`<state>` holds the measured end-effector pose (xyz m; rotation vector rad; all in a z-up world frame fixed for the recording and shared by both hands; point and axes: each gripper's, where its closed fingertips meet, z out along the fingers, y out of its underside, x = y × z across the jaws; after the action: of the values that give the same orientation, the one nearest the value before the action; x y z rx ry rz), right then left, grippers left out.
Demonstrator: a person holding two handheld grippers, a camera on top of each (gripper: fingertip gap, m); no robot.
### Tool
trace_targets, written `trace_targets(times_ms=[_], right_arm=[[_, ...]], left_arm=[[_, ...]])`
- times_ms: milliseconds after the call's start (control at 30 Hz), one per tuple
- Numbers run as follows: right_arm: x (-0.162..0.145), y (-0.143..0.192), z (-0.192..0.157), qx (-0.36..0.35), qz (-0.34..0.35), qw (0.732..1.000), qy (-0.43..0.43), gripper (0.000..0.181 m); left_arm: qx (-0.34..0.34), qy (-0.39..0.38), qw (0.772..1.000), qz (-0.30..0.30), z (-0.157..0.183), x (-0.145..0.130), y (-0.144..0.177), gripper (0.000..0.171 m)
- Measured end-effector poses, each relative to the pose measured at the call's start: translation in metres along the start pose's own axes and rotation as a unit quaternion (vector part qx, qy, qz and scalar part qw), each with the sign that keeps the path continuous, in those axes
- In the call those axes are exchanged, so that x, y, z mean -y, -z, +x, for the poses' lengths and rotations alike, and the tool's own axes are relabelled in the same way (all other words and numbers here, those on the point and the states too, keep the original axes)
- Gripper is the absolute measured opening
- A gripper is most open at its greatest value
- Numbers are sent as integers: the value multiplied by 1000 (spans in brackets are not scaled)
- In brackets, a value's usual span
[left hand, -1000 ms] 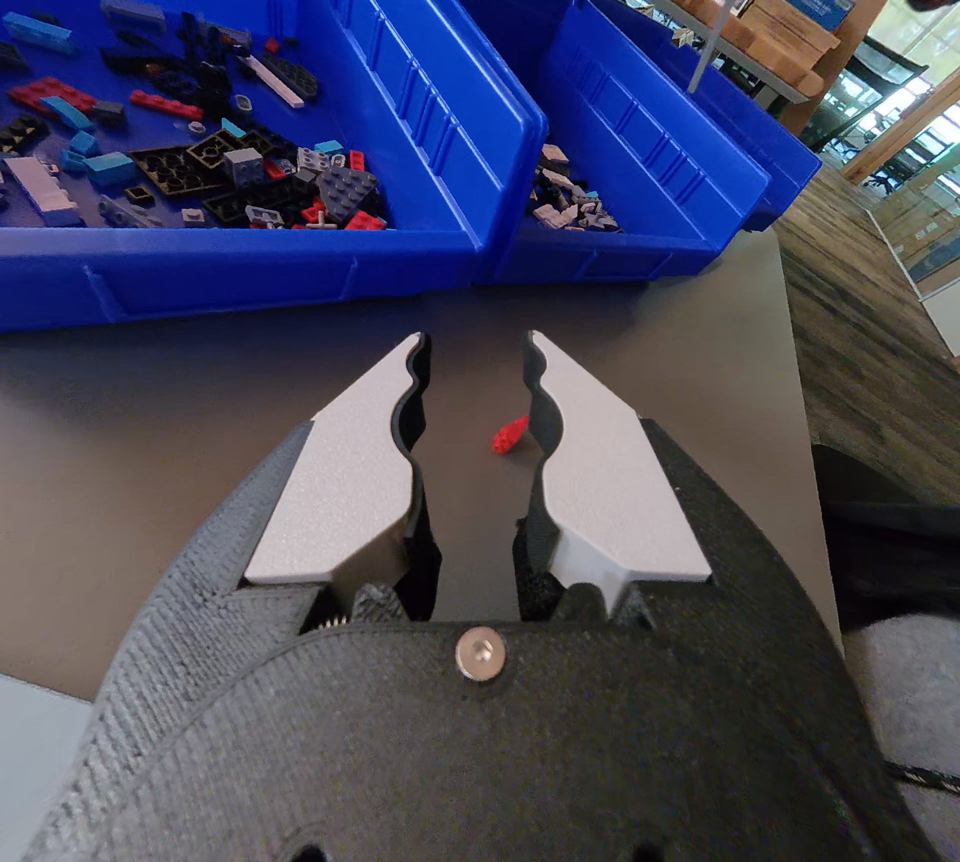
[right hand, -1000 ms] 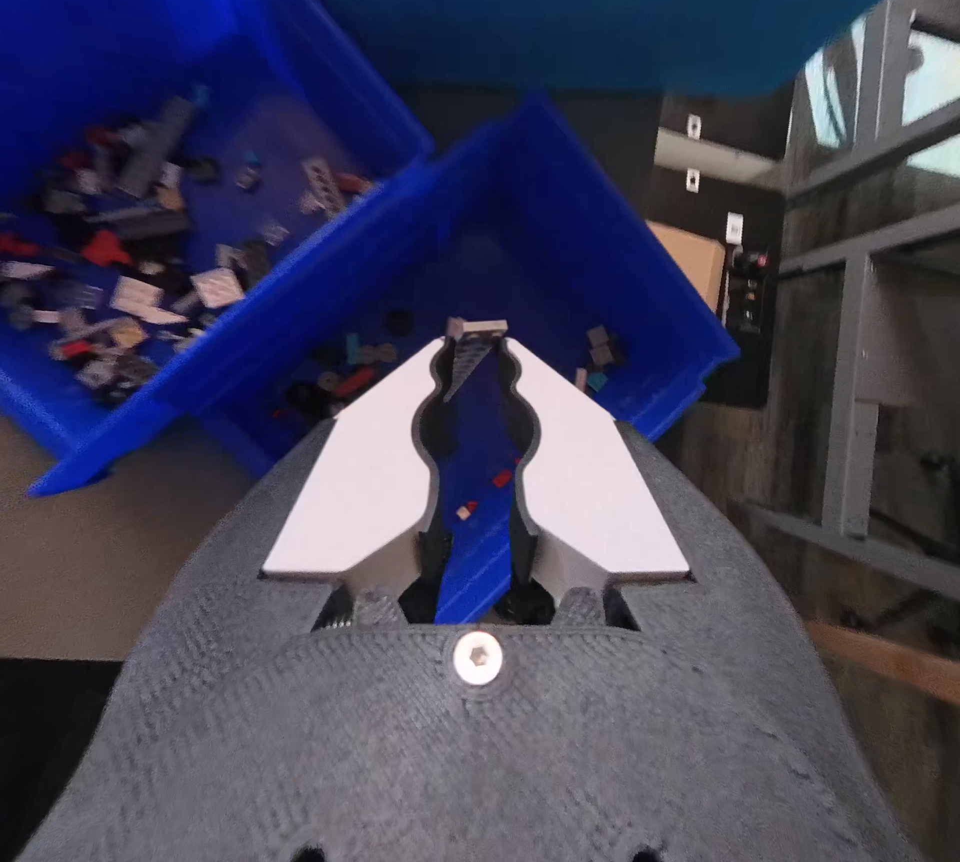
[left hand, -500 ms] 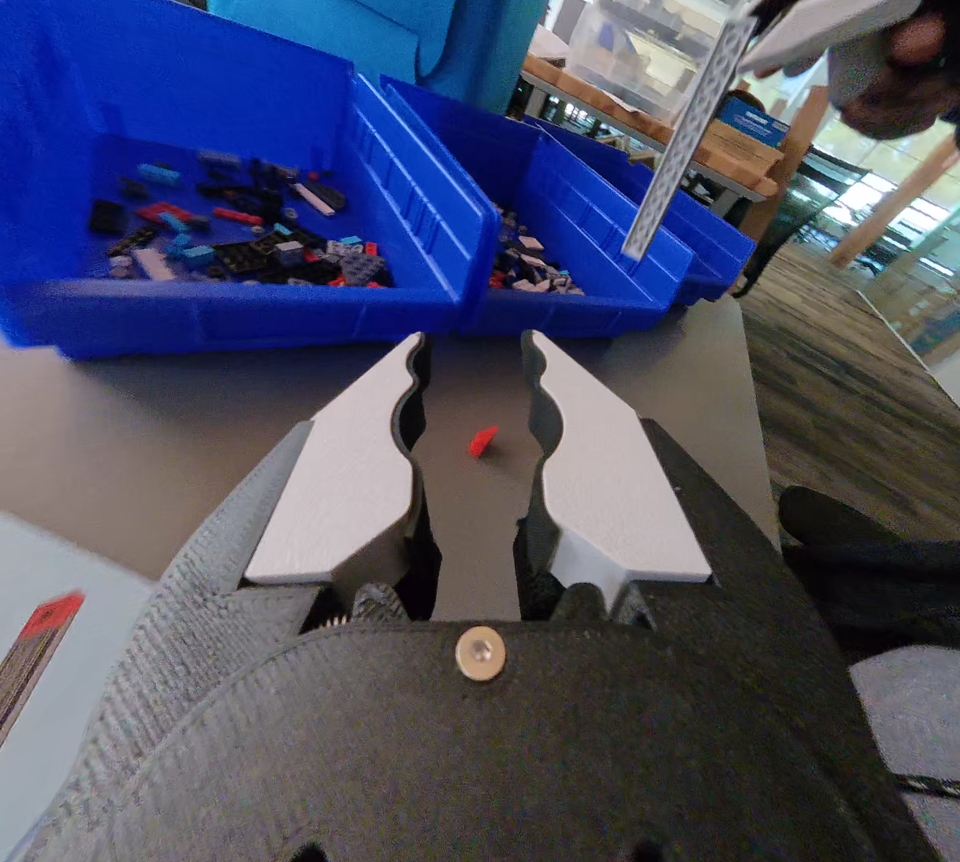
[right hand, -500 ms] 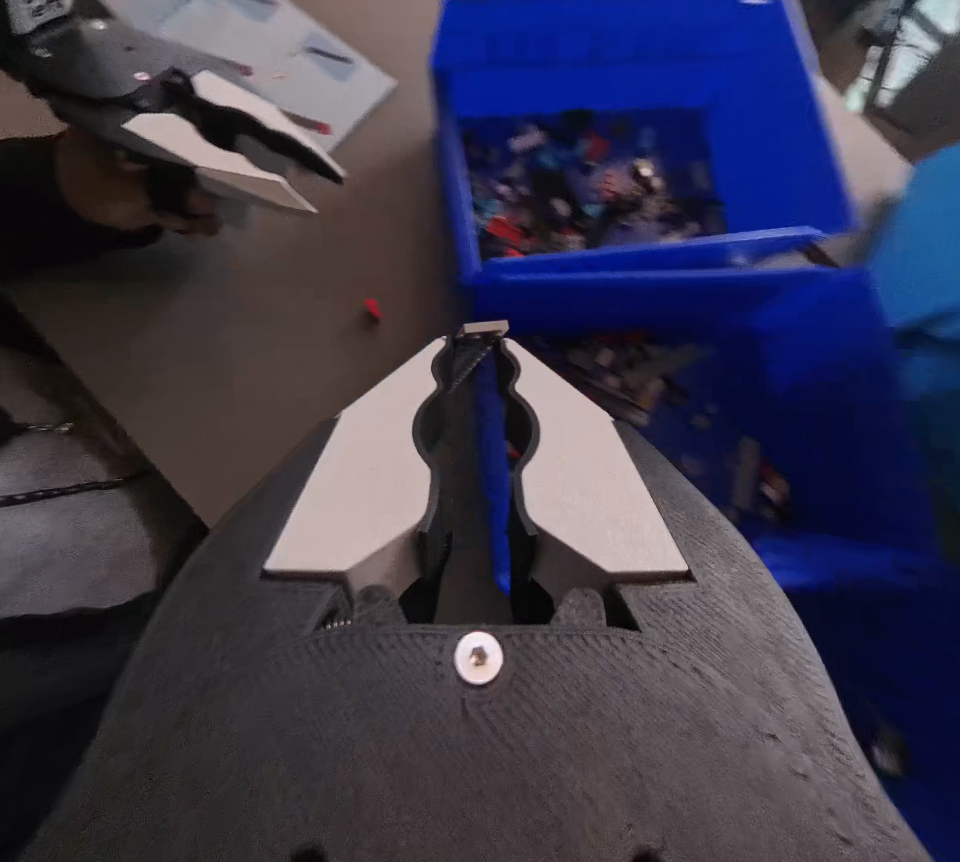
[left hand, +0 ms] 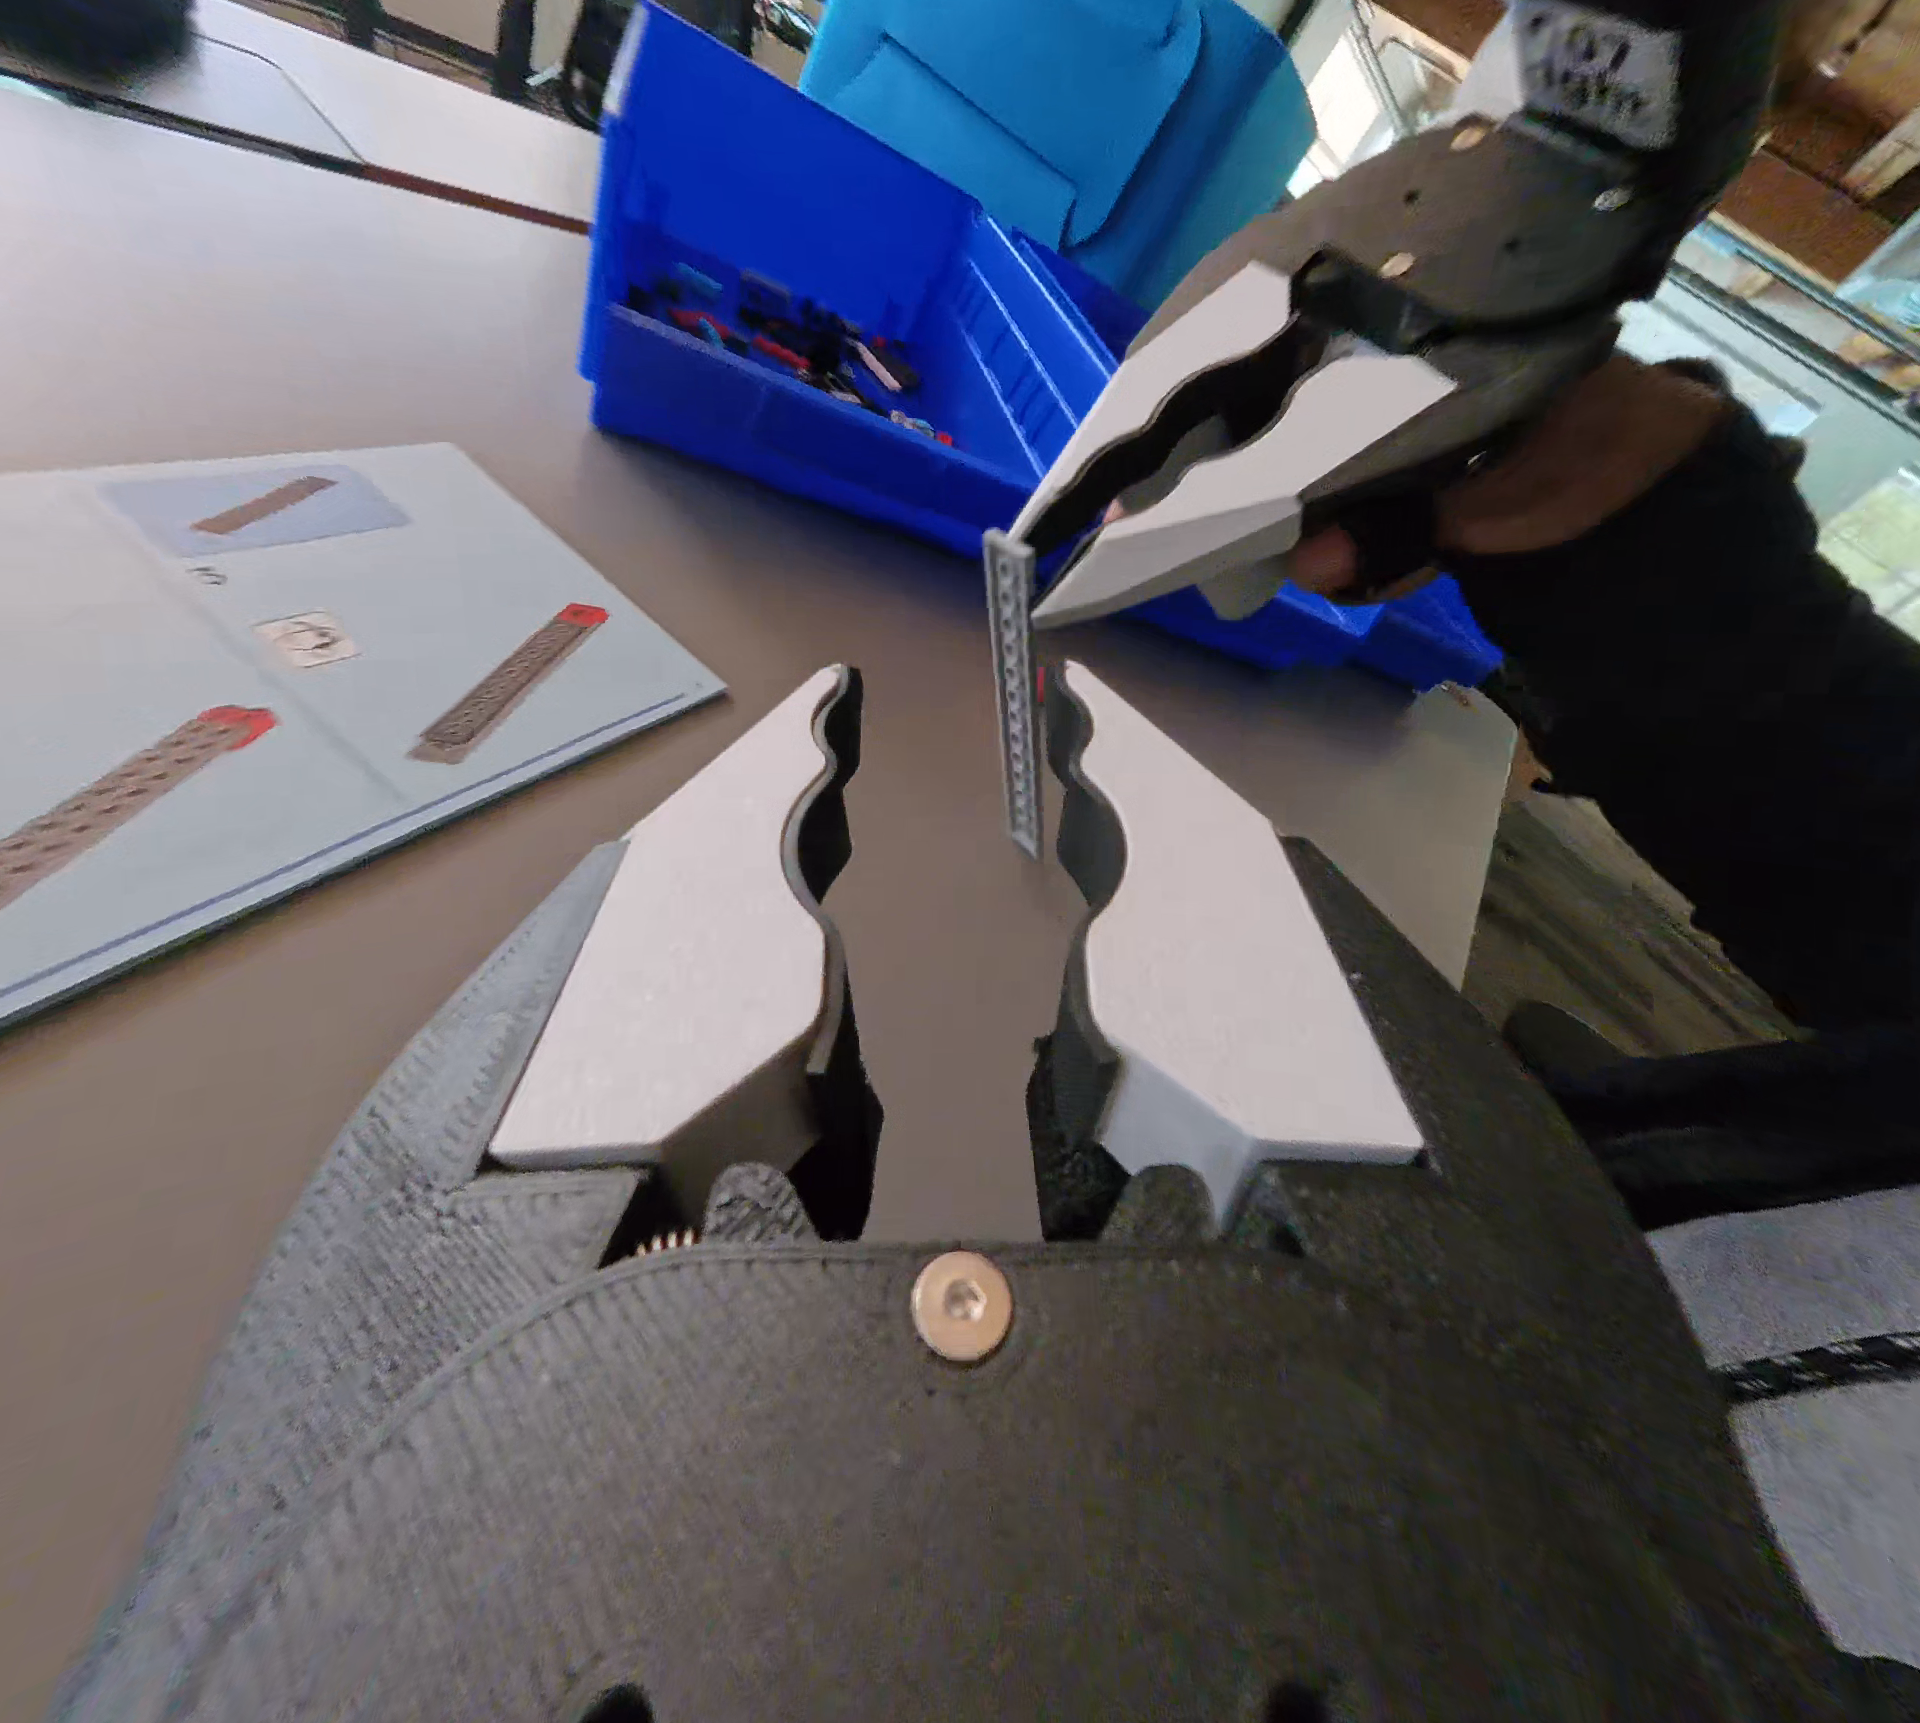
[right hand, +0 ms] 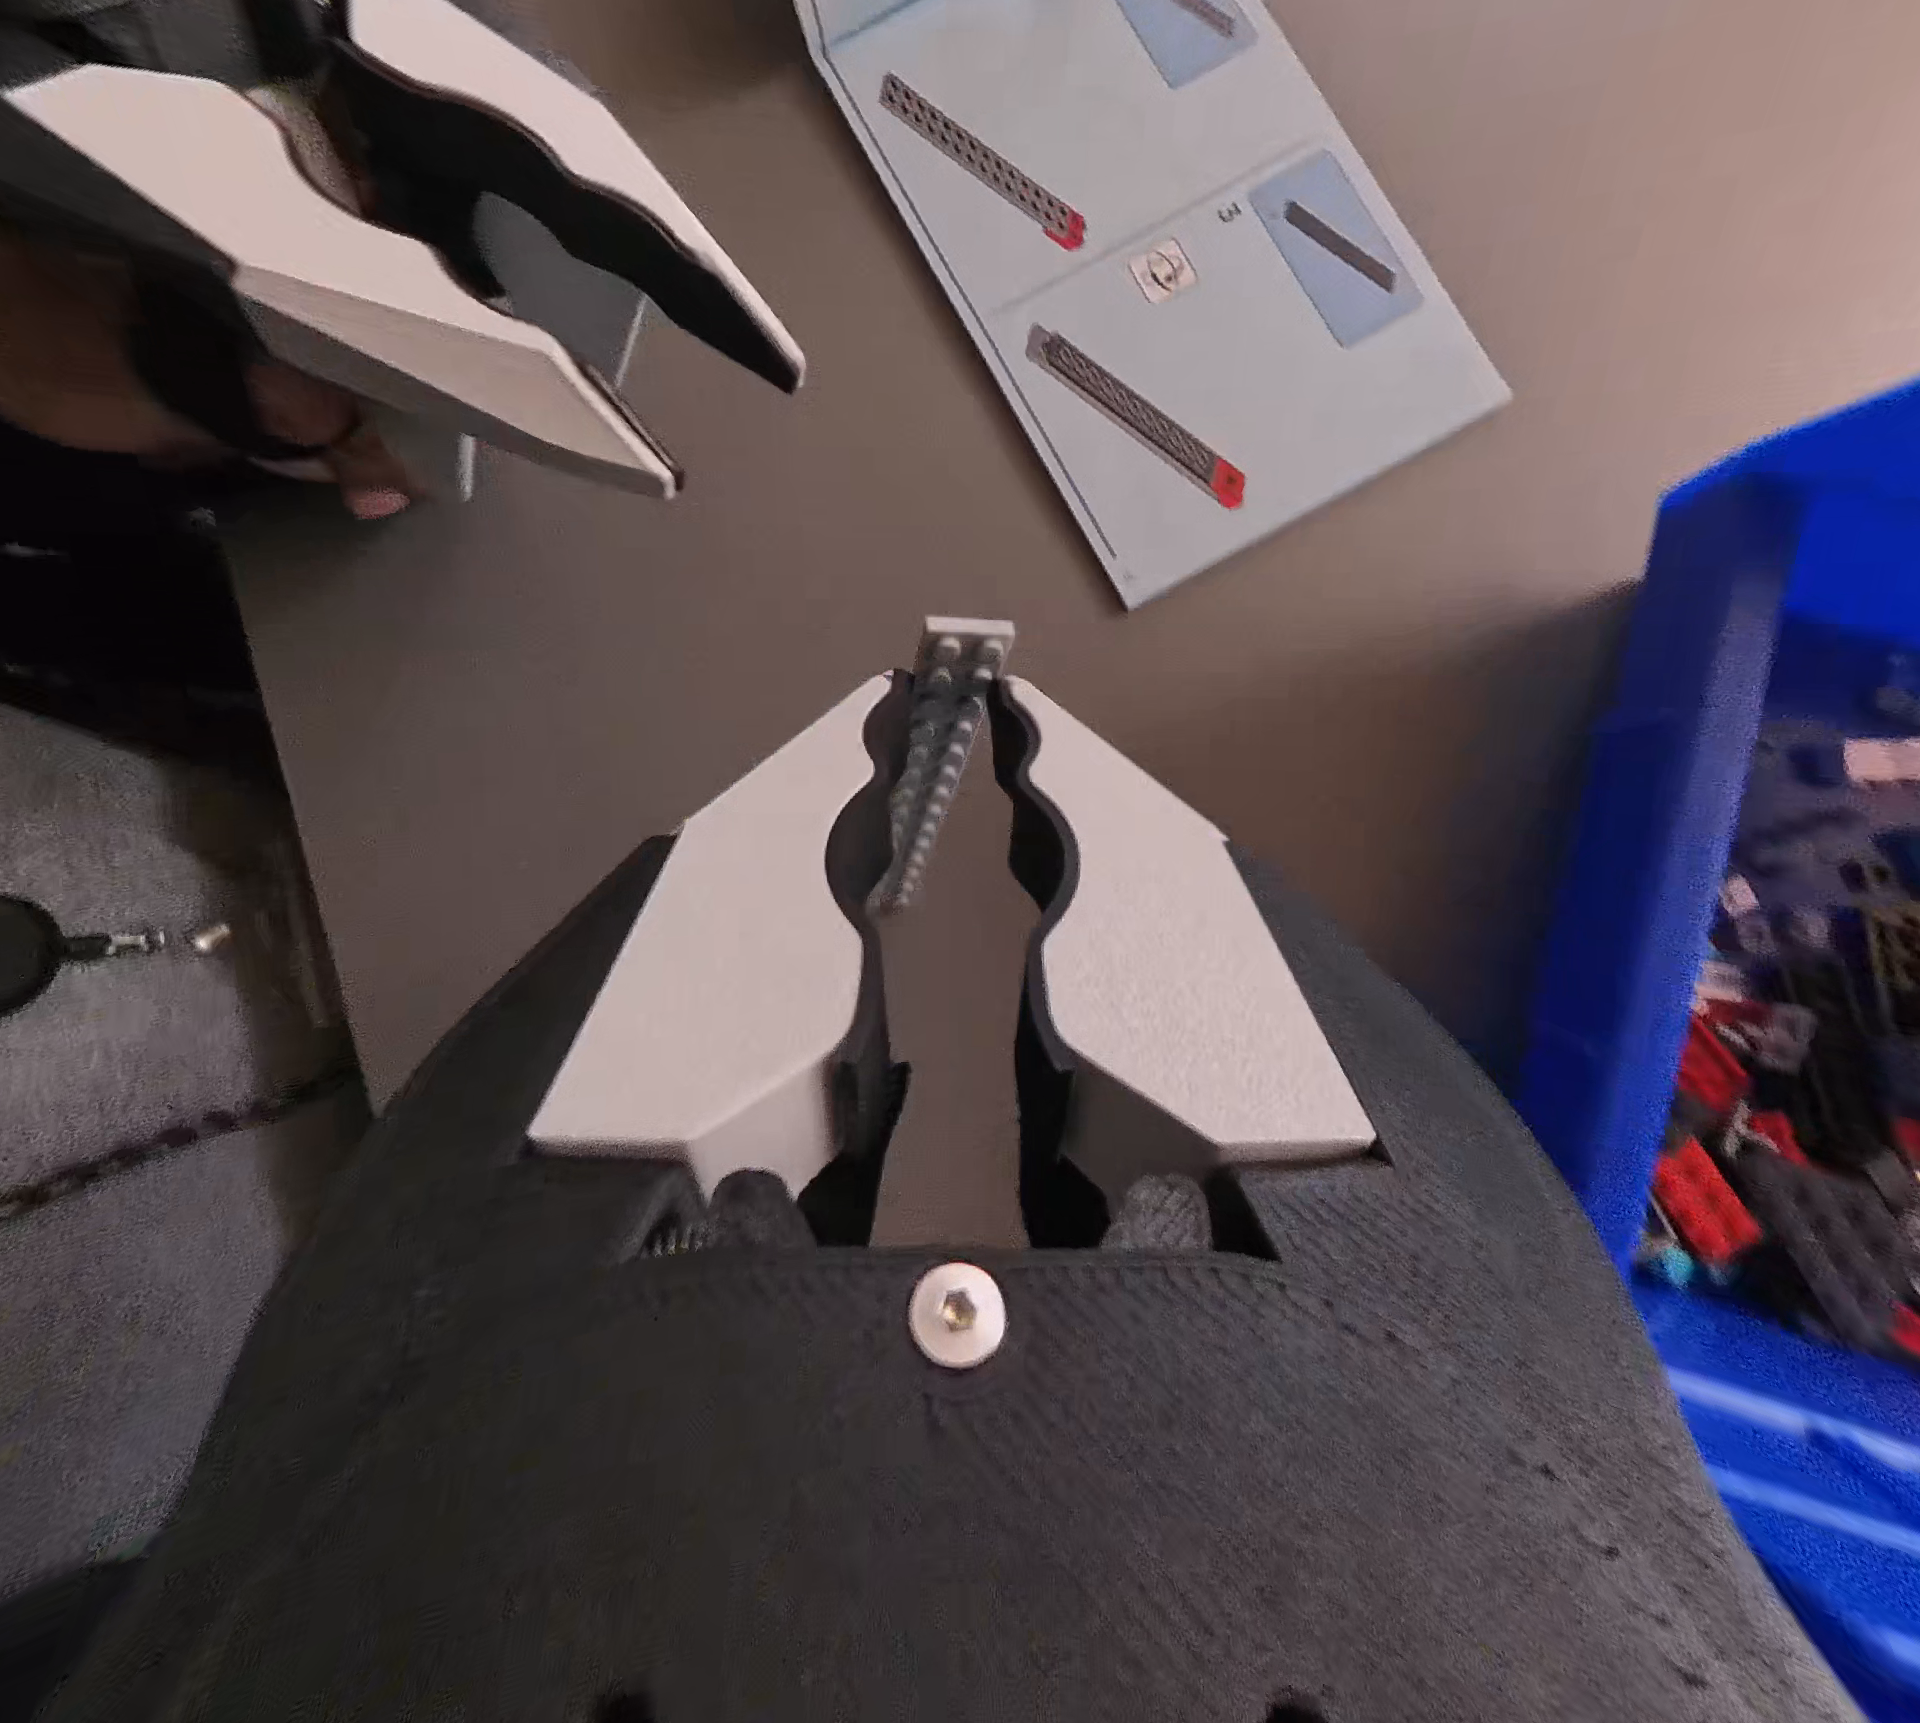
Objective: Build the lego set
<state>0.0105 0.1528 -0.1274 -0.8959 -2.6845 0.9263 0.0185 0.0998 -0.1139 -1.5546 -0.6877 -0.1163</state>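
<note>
My right gripper (right hand: 951,681) is shut on one end of a long grey studded plate (right hand: 961,647). In the left wrist view, the right gripper (left hand: 1029,577) holds the plate (left hand: 1016,717) hanging end-down over the dark table, just in front of my left gripper's right fingertip. My left gripper (left hand: 954,686) is open and empty, low over the table. It also shows at the upper left of the right wrist view (right hand: 732,426), jaws apart. A sliver of a small red piece (left hand: 1042,686) shows behind the plate.
An open instruction booklet (left hand: 260,686) lies on the table to the left, and also shows in the right wrist view (right hand: 1091,115). Blue bins (left hand: 727,416) of loose bricks stand behind; one is at the right (right hand: 1704,738). The table edge (right hand: 301,842) runs near the person's lap. About 6 centimetres separates my left fingertips from my right.
My right gripper has carried the grey plate from over the bins down to the table in front of my left gripper. The left view has swung left, bringing the booklet into sight.
</note>
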Motion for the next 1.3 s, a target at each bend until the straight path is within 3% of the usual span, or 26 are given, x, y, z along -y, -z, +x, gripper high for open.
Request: trace_targets(times_ms=[200,500,567,800,1100,1300], right_arm=[[16,-39,-5,10,26,999,-18,18],[8,-80,-11,50,43,997,-50,17],[5,-84,-8,53,45,996,-56,7],[3,-74,4,47,96,992,-60,9],[4,-53,24,37,159,985,-60,14],[8,-31,27,34,191,980,-51,14]], left_arm=[[27,0,999,31,-18,10,19,35],[53,0,998,25,-25,2,21,35],[61,-1,998,25,-28,2,20,35],[72,-24,997,36,-34,14,6,35],[106,-50,993,33,-68,47,-3,35],[62,-63,996,3,-66,72,-42,35]])
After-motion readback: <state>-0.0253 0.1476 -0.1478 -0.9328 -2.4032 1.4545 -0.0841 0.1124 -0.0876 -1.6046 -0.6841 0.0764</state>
